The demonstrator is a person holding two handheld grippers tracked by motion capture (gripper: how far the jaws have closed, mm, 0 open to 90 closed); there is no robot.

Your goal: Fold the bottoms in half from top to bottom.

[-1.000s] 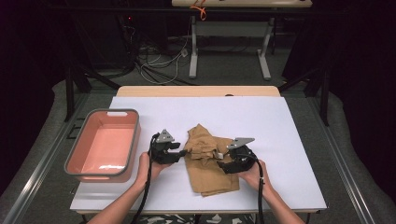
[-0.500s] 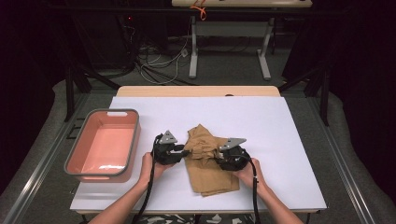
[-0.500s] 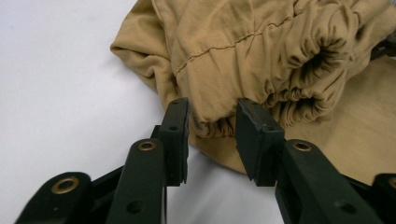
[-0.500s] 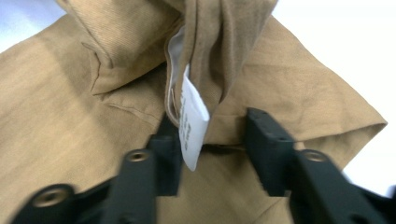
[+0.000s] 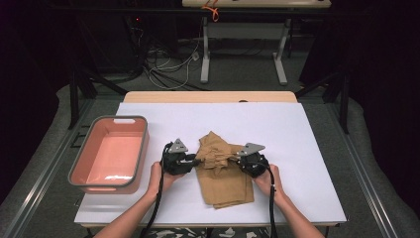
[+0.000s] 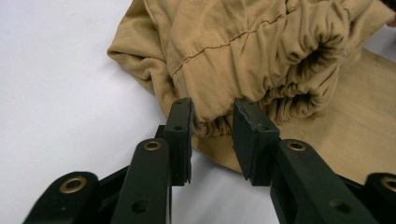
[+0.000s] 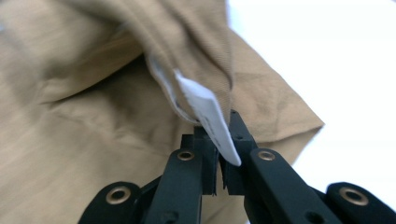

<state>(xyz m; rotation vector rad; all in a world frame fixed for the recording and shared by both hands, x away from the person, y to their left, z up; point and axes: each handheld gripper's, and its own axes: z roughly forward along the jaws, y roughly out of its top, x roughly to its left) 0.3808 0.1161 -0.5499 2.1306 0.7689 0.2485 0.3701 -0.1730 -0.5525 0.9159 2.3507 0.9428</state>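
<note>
Crumpled tan cotton garment [image 5: 221,168] on white worktop [image 5: 297,148], right of the pink plastic tub [image 5: 110,154]. Left claw [image 6: 212,128] part-open, gathered waistband between its jaws; right claw [image 7: 215,149] clamped on opposite edge by white label [image 7: 205,112]. Garment's long axis runs toward the person.

White-covered table [image 5: 307,148] with tan garment [image 5: 223,173] and pink tub [image 5: 111,157].
</note>
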